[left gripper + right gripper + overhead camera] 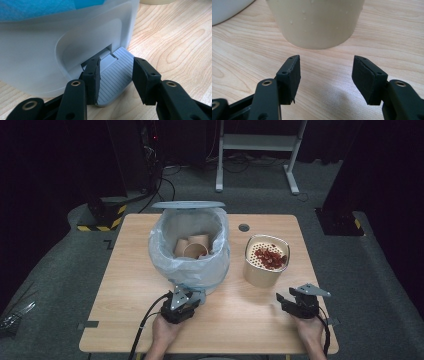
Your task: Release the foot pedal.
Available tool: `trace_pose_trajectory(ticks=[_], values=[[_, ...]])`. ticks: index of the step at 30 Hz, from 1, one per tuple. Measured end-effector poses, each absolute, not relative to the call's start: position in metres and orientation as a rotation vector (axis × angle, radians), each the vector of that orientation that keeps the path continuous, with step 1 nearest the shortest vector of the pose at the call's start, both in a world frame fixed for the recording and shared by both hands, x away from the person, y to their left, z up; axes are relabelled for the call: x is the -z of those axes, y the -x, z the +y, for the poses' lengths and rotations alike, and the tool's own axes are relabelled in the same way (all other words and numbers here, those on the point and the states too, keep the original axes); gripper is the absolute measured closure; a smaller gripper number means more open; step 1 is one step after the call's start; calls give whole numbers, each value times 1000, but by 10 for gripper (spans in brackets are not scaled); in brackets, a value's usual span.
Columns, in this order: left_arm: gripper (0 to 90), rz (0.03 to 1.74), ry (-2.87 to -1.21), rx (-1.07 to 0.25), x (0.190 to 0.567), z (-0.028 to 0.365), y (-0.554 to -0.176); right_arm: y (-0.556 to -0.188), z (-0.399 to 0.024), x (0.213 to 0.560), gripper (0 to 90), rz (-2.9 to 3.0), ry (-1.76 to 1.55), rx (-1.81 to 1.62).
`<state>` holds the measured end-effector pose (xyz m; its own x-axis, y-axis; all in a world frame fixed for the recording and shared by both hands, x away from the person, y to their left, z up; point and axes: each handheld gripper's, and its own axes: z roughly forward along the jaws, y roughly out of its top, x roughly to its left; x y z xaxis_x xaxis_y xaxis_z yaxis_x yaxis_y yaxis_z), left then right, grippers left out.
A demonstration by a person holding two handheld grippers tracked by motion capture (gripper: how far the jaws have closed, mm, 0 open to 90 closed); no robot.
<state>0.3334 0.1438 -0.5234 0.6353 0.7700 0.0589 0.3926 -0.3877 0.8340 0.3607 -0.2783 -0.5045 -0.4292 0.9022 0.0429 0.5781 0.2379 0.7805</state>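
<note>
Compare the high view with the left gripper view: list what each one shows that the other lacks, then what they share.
High view alone: the grey bin lid raised, brown paper cups inside the plastic bag liner, the red pieces in the cream perforated container, and the right claw.

Left gripper view alone: the grey ribbed foot pedal at the bin's base, lying between the open jaws of the left claw.

Both: the translucent white pedal bin and the light wooden table.

My wooden table (260, 320) carries a lined bin (191, 251) at the middle. Just right of it stands a beige pot (266, 261), near a small grommet (244, 227).
</note>
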Motion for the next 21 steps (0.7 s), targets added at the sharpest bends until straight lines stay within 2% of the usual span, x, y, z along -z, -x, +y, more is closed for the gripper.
trace_pose_trajectory(ticks=[13, 21], values=[[579, 912, -2012, -571, 523, 143, -333, -361, -280, 515, 397, 2105, -1371, -996], [571, 918, -2010, -565, 524, 142, -333, -365, -278, 523, 359, 2133, -1373, -916]])
